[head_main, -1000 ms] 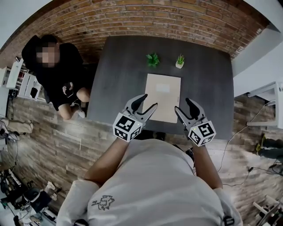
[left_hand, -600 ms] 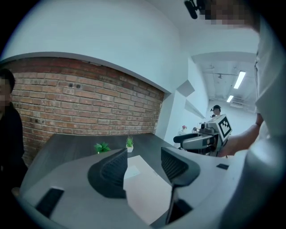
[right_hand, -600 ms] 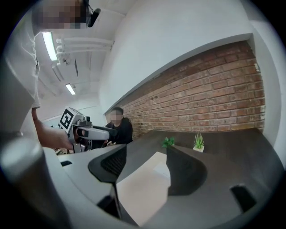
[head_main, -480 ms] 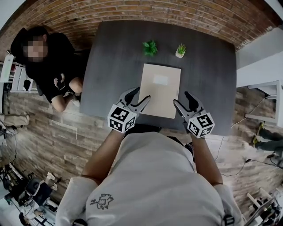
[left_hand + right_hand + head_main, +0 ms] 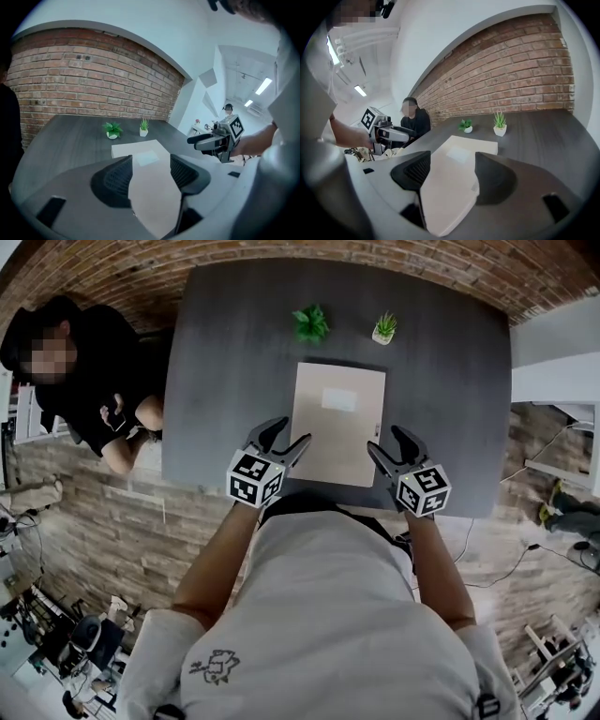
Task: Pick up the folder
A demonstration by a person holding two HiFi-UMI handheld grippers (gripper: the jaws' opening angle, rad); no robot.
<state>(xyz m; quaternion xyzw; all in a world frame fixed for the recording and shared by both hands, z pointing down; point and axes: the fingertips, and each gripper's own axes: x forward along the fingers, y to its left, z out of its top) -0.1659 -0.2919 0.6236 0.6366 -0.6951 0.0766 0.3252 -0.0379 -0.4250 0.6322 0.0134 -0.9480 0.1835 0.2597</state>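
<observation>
Since a second ago I have brought both tools down toward the table [image 5: 225,362], and they now sit low at the near end of the folder [image 5: 337,432], closer to it than before. The left gripper [image 5: 292,430] is at the folder's near left corner and the right gripper [image 5: 385,439] is just beside its near right corner. Both point forward and slightly down.

Both sets of jaws have just been opening and now stand wide. In each gripper view I see the pale folder through the gap between the pads, but neither pad presses on it. From these views I cannot tell whether the tips touch the tabletop.

The folder lies flat on the dark table, square to me, its near end close to the table's front edge. Two small potted plants [image 5: 310,322] stand beyond its far end, well clear of my work. A seated person [image 5: 89,381] is off the table's left side.

As I judge it, the approach is nearly finished and nothing else is done. The folder is not yet gripped or raised. I still have to get a jaw under an edge, close on it, and lift.
</observation>
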